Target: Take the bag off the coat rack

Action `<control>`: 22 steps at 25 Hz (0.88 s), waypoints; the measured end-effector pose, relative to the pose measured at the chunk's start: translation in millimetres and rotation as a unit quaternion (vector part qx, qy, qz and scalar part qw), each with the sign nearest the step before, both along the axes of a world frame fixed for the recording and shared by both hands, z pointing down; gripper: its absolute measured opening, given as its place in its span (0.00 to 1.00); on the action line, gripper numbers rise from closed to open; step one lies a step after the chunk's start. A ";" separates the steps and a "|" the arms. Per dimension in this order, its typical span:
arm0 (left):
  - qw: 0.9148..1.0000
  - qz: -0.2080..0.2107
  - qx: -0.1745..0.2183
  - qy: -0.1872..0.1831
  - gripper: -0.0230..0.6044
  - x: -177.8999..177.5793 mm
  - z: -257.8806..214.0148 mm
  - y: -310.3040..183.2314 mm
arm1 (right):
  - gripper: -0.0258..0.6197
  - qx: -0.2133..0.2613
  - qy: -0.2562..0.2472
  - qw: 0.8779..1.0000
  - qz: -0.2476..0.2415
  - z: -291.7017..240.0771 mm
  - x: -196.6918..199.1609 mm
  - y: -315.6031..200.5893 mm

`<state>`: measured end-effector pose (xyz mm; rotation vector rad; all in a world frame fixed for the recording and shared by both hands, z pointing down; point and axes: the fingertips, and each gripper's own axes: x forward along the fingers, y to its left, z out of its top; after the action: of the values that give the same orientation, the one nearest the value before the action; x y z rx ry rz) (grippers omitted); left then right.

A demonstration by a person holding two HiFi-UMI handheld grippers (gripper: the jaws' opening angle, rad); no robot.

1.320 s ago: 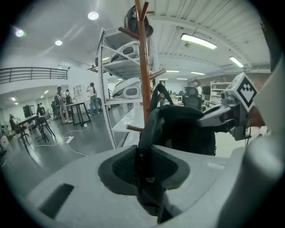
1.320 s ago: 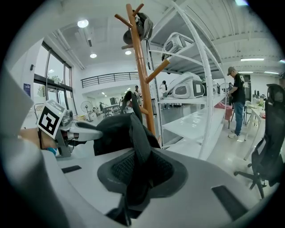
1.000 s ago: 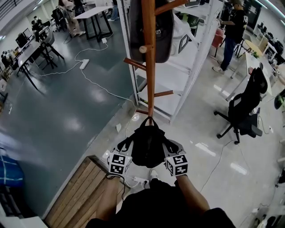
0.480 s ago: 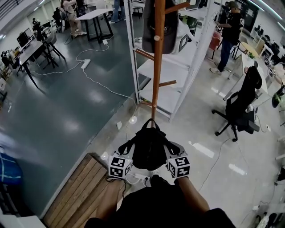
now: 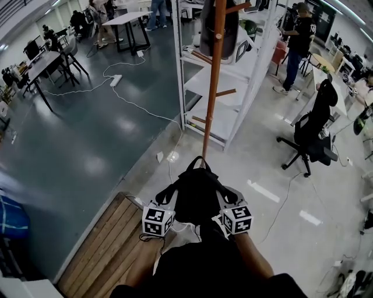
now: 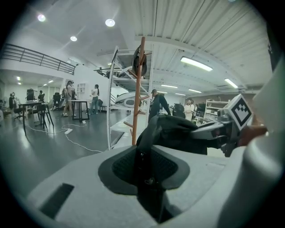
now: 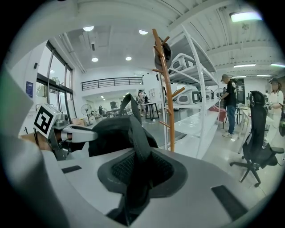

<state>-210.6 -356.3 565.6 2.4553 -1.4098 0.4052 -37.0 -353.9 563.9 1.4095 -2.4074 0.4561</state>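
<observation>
**Open hall around a white shelving unit (image 5: pixel 195 78)**

Left of the unit, a dark glossy floor (image 5: pixel 81 145) carries a white power strip (image 5: pixel 115 80) on its cable, with a black-legged table (image 5: pixel 129 17) further back. Right of it, a black office chair (image 5: pixel 315 131) stands on pale floor (image 5: pixel 274 198). Wooden planks (image 5: pixel 105 250) lie nearer than the unit. Round ceiling lights (image 6: pixel 110 22) shine overhead.

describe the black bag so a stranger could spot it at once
Find the orange-brown wooden coat rack by the white metal shelving. In front of its foot, the black fabric bag hangs between the left tool and right tool, each clamped on it. Unlike the dark item atop the rack, it is off the pegs.
</observation>
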 end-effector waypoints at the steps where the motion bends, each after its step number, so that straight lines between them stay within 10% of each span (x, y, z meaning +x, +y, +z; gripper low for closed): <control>1: 1.000 0.001 -0.001 0.000 0.18 -3.7 -0.9 10.4 | 0.15 -0.002 -0.001 1.000 0.002 -0.2 -3.6 11.3; 22: 0.999 -0.002 -0.015 0.035 0.18 16.5 -7.2 173.1 | 0.14 -0.023 -0.007 1.000 0.008 -1.9 18.2 177.6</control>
<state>-194.1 -183.1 558.4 2.4181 -1.3722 0.3338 -18.9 -176.4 562.0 1.4117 -2.3836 0.5236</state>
